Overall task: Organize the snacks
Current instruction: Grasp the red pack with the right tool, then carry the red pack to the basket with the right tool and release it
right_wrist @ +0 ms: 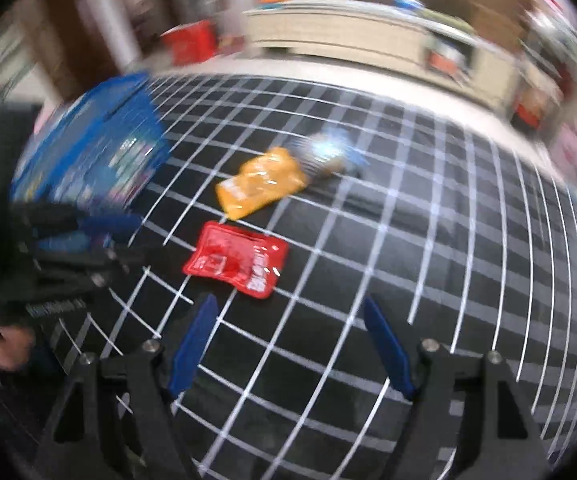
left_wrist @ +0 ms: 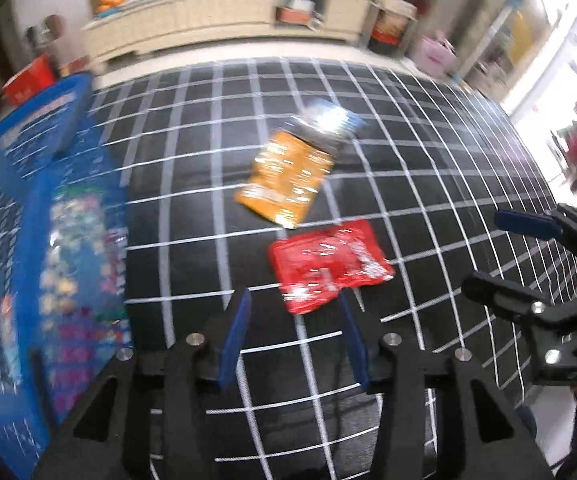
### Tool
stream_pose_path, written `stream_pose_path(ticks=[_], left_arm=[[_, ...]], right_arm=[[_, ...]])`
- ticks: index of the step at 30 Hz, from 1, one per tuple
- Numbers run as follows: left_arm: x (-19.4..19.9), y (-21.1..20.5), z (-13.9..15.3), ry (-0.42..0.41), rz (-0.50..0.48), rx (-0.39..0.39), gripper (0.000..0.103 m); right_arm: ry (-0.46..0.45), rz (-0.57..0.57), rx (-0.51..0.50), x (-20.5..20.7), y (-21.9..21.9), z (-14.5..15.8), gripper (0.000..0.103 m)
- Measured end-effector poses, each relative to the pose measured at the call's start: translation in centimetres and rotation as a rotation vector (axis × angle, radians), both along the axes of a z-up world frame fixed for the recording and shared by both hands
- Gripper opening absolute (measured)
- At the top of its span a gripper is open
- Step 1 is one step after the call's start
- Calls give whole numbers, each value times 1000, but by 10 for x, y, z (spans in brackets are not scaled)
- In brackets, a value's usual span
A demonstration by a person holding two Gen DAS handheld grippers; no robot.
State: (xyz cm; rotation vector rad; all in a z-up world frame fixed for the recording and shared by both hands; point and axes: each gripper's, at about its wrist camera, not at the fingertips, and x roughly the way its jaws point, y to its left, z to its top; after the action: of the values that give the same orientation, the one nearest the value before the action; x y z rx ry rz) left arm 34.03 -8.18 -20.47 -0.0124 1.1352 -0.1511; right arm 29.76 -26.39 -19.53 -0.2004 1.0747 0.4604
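- Black cloth with a white grid (left_wrist: 408, 152) covers the work surface; both views are smeared by motion blur, so fine print on the packets is unreadable.
- Background: a cream cabinet (left_wrist: 216, 16) runs along the far wall, with a red box (right_wrist: 190, 46) on the floor to its left. Details there are too blurred to name.
- Blue mesh basket (left_wrist: 20, 184) stands at the left edge of the cloth. Colourful wrapped snacks show through its wall; individual items cannot be told apart.
- Orange snack packet (left_wrist: 286, 178) lies flat near the middle of the cloth, its far end touching or overlapping a dark blue-and-silver packet (left_wrist: 326, 124) with strong glare on it.
- Red snack packet (left_wrist: 328, 264) lies flat on the cloth, nearer than the orange one and apart from it, well to the right of the basket.
- Left gripper (left_wrist: 294, 340): blue-padded fingers spread apart, nothing between them. It hovers just short of the red packet; the right-hand finger's tip overlaps the packet's near edge in the left wrist view, contact not certain.
- Right gripper (right_wrist: 290, 346): fingers spread wide, holding nothing, above bare cloth, the red packet (right_wrist: 236, 262) ahead and slightly left of its centre line.
- Each gripper appears at the margin of the other's camera, side by side over the near part of the cloth.
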Motion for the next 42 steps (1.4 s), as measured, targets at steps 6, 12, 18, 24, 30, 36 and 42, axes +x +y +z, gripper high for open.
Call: stream_pose_path(ticks=[6,12,18,24,30,36,42], left_arm=[[-6,7,-3,-44,22,68,49],[-6,12,-20,12,35,21,49],[2,10,-29,33,29,42,49],[11,10,-41,59,46,72,49],[13,9,-52,94,63,46,49],[2,-5,-35,53,26,55,49],[-11,-10,0,-2,-7,33,49]], right_arm=[[10,356,-52,18,41,-31,85],[61,502,-106,48,66,-67,85],[62,682,-180,57,95,-89,85],[21,662,-112,61,97,-87,50],[-24,613,-138,45,94,-87,36],[-21,500,-117,40,75,-78,35],[-70,420,-63,27,57,-34,35]])
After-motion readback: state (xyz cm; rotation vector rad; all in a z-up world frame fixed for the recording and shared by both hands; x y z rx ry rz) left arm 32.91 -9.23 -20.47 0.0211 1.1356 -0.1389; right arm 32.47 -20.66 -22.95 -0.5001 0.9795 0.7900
